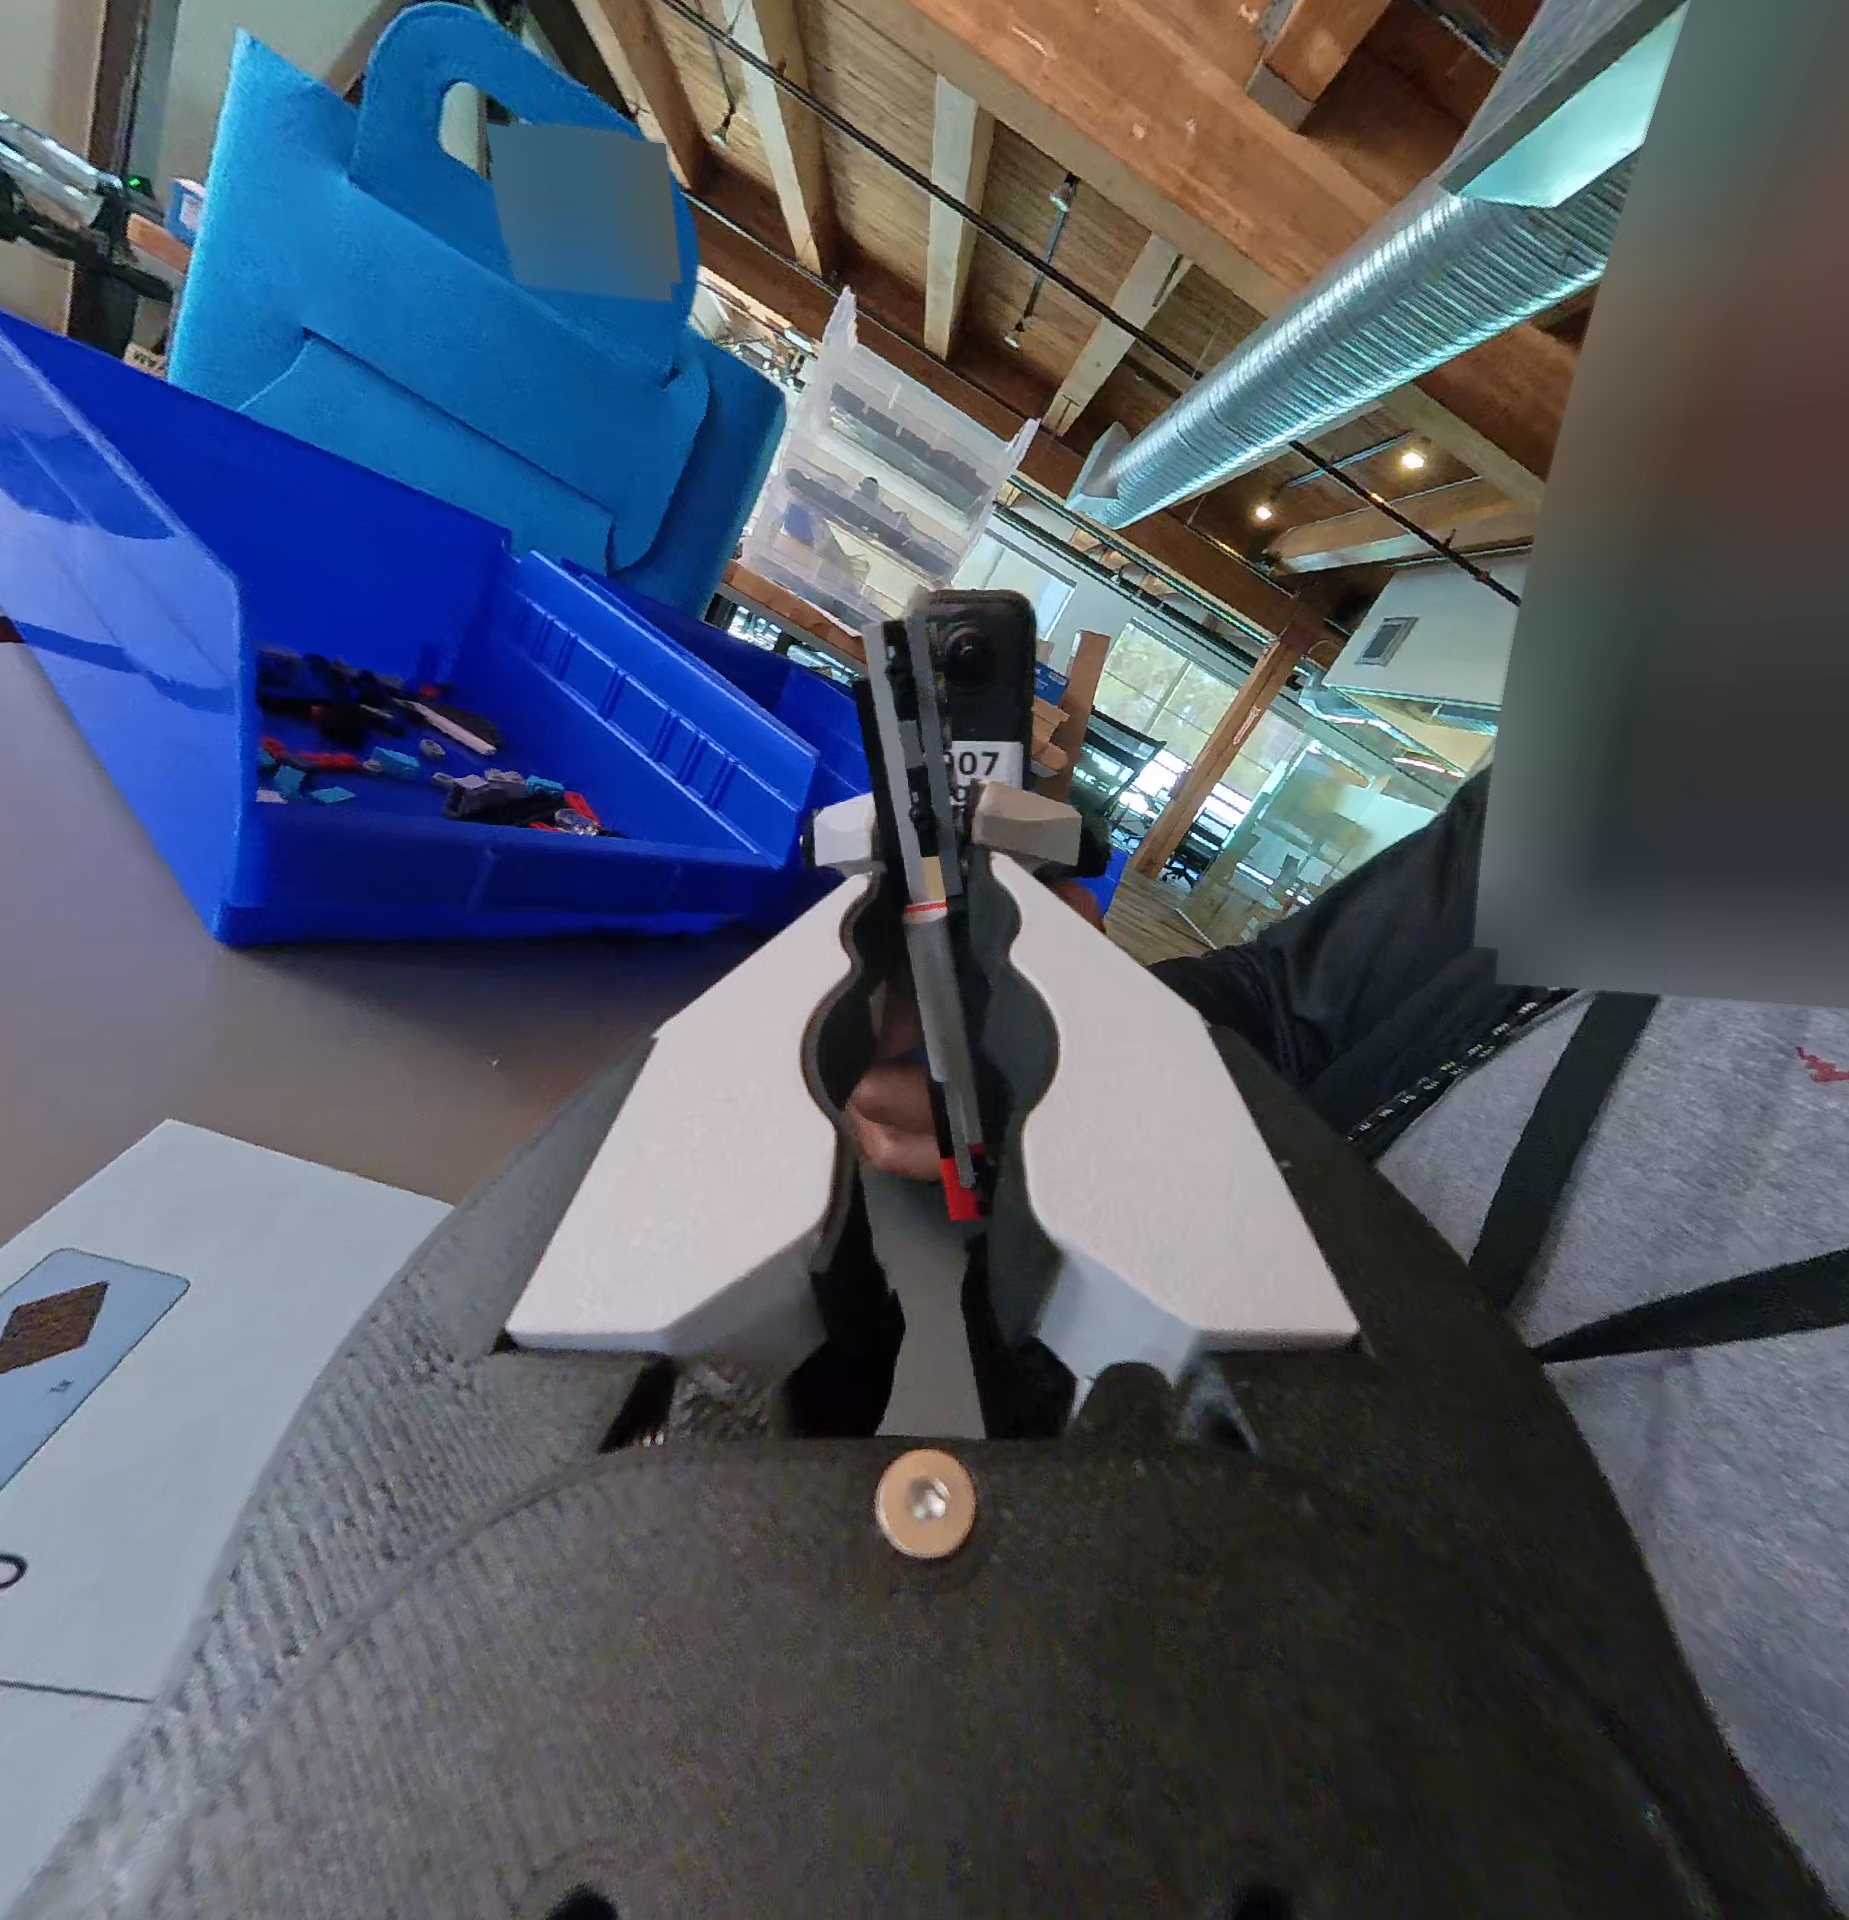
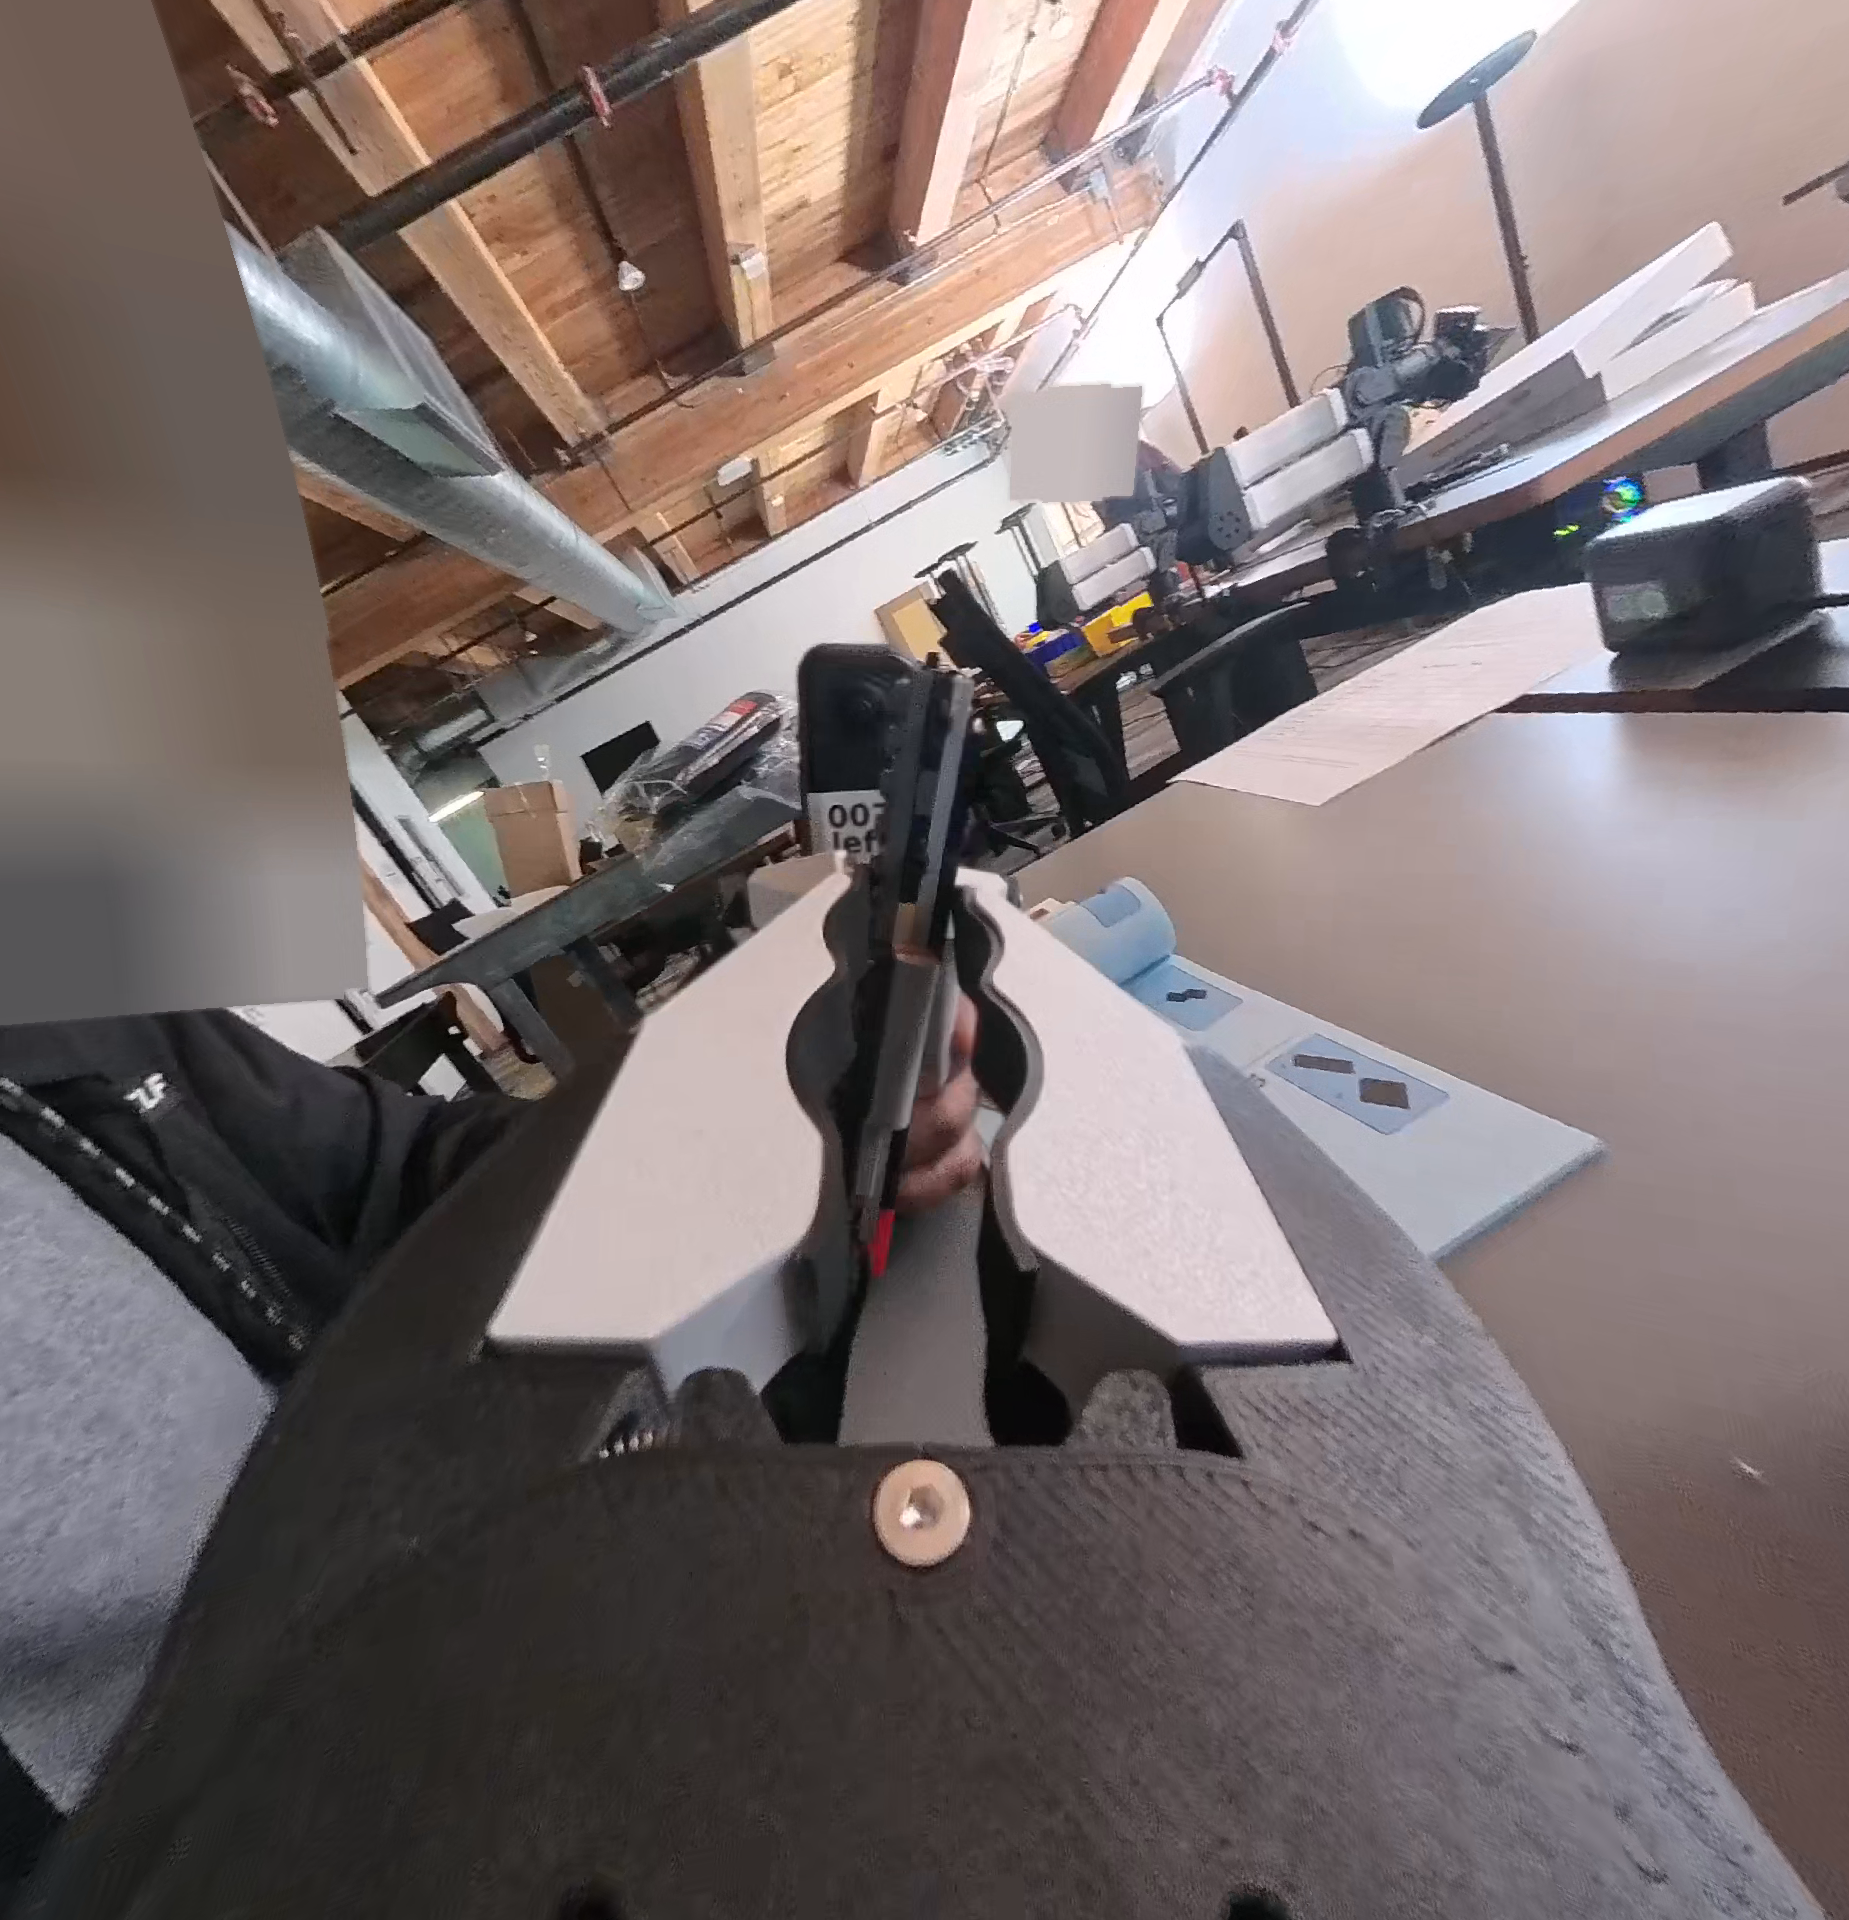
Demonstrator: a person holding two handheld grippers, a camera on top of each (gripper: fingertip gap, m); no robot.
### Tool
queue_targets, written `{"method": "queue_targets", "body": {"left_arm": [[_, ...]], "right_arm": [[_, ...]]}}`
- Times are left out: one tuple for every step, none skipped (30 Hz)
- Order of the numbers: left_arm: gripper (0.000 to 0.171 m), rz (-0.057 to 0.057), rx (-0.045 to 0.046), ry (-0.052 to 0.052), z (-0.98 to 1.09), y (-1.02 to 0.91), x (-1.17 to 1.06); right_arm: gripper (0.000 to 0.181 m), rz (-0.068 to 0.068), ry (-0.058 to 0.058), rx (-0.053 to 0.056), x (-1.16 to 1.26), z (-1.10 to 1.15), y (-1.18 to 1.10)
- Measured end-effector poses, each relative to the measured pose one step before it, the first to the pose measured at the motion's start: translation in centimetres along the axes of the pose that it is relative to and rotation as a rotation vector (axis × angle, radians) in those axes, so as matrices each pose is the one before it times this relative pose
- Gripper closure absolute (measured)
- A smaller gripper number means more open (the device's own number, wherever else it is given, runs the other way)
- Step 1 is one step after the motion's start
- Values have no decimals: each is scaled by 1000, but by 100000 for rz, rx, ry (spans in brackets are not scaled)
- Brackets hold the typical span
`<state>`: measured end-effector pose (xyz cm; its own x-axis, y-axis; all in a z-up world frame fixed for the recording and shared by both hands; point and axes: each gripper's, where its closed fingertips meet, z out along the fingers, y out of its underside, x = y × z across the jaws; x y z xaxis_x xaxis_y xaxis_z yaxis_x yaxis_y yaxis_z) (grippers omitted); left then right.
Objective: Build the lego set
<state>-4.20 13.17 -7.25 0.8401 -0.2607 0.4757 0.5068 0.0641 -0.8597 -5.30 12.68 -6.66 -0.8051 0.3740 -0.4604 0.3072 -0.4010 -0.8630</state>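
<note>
Build: a long, thin assembly (image 1: 925, 904) of grey, black, tan and red pieces, already several pieces joined; it is held up in the air between the two tools, well above the counter (image 1: 276, 997).
Left gripper (image 1: 925, 883): jaws clenched on the assembly, which runs lengthwise through the gap; red end sits near the camera, far end sticks out past the tips.
Right gripper (image 2: 915, 904): jaws likewise clamped on the same assembly (image 2: 904, 997), from the opposite side; the two tools face each other, tips nearly meeting.
Spare parts: a loose scatter of small black, red, blue and grey pieces (image 1: 411, 758) lies in the blue bin (image 1: 109, 540) on the far left of the counter.
Instructions: an open booklet (image 2: 1346, 1101) lies flat on the counter, near right in the right wrist view; part pictures show on the page.
Progress, judged: partway. One slim section is built; the pieces left in the bin suggest plenty remains.
Step in hand, judged: pressing or seating a joint along the assembly; I cannot tell which joint.
</note>
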Motion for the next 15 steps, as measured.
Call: {"method": "queue_targets", "body": {"left_arm": [[157, -921, 603, -637, -32, -44, -175], [157, -1334, 1640, 122, -109, -224, -61], [157, -1562, 2094, 190, -176, -334, -63], [157, -1364, 1575, -24, -164, -271, -88], [157, -777, 948, -285, -119, -162, -102], [157, -397, 394, -154, -63, -48, -56], [157, -227, 142, 43, -4, 15, -13], [157, -85, 47, 130, 46, 49, 14], [157, -39, -231, 176, 70, 96, 28], [157, 25, -331, 325, 97, 117, 58], [157, 100, -574, 687, 91, 157, 108], [157, 161, -424, 270, 76, 124, 58], [156, 440, -229, 20, 57, 76, 25], [156, 303, 132, 254, 7, -11, 47], [156, 159, -112, 378, -1, 5, 60]], "right_arm": [[160, 737, 1094, 310, 226, -85, -54], [154, 1189, 46, 272, 134, -89, -63], [152, 1405, -79, -99, 146, -69, -17], [152, 993, -216, -124, 91, -60, 0], [152, 359, -317, 217, -12, -33, -29], [153, 7, -115, 201, -53, -4, -23], [153, -258, -191, -277, -101, 54, 53], [154, -383, -83, -638, -97, 85, 141], [156, -289, -201, -683, -97, 81, 168], [158, -41, -130, -427, -79, 68, 144], [160, 62, 22, -39, -39, 44, 74], [162, -72, -95, 92, -61, 21, 33], [163, -184, -255, 120, -70, 16, 1], [164, -352, -227, 98, -68, -11, -6], [164, -514, -170, 28, -62, -3, -10]]}}
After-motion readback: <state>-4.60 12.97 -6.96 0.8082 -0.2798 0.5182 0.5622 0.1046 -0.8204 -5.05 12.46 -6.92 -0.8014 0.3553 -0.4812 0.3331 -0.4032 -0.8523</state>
